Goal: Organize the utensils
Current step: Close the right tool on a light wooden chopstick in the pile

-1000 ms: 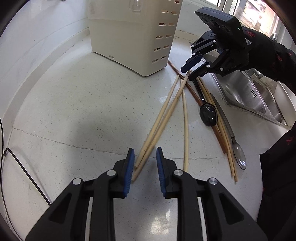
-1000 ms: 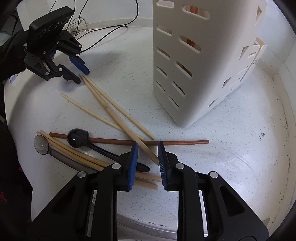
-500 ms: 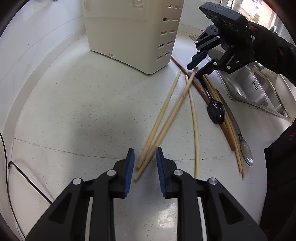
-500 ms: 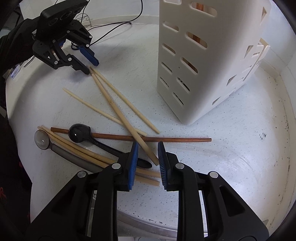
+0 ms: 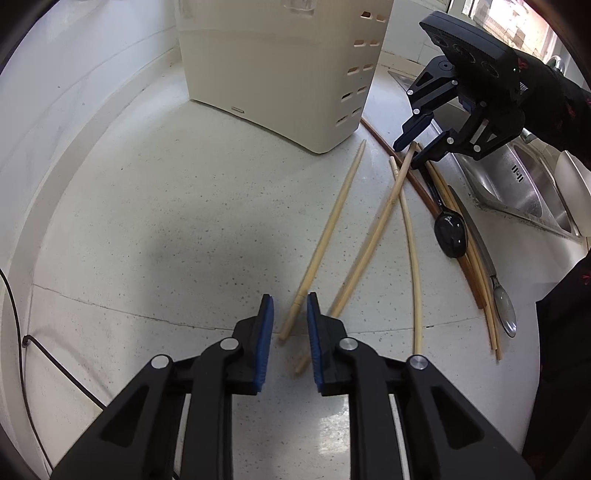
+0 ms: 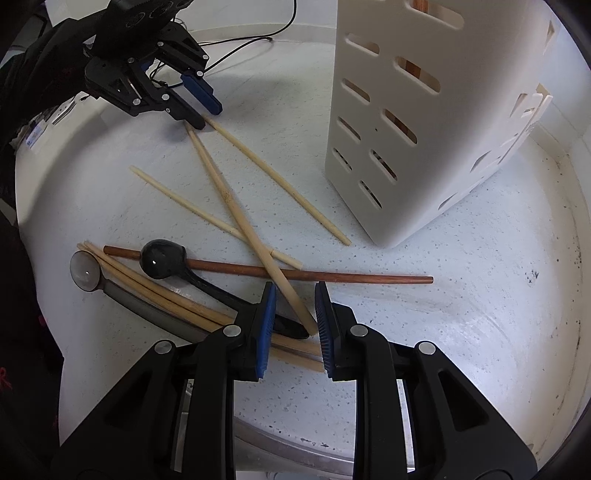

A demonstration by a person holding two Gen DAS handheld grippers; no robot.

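Bamboo chopsticks (image 6: 236, 206) and spoons (image 6: 162, 258) remain loose on the table (image 5: 147, 221); caddy (image 6: 424, 129) mostly unfilled; left tool (image 5: 290, 317) closing unclamped around one chopstick, right tool (image 6: 295, 310) narrowly apart.

A home kitchen, by every sign. Pale speckled stone desk (image 5: 155, 206) with a raised backsplash, butting against a stainless steel sink (image 5: 517, 184) sunk into its edge, a chrome tap (image 5: 552, 64) just behind. Cream slotted plastic utensil holder (image 5: 280, 70) standing upright near the wall. Scattered across the surface: pale bamboo chopsticks (image 6: 236, 206), a dark reddish wooden chopstick (image 6: 332, 276), a glossy black plastic spoon (image 6: 162, 258) and a metal spoon (image 6: 85, 271). Bright window (image 5: 506, 22) beyond the sink; thin black cables (image 6: 258, 38) trailing along the far edge.
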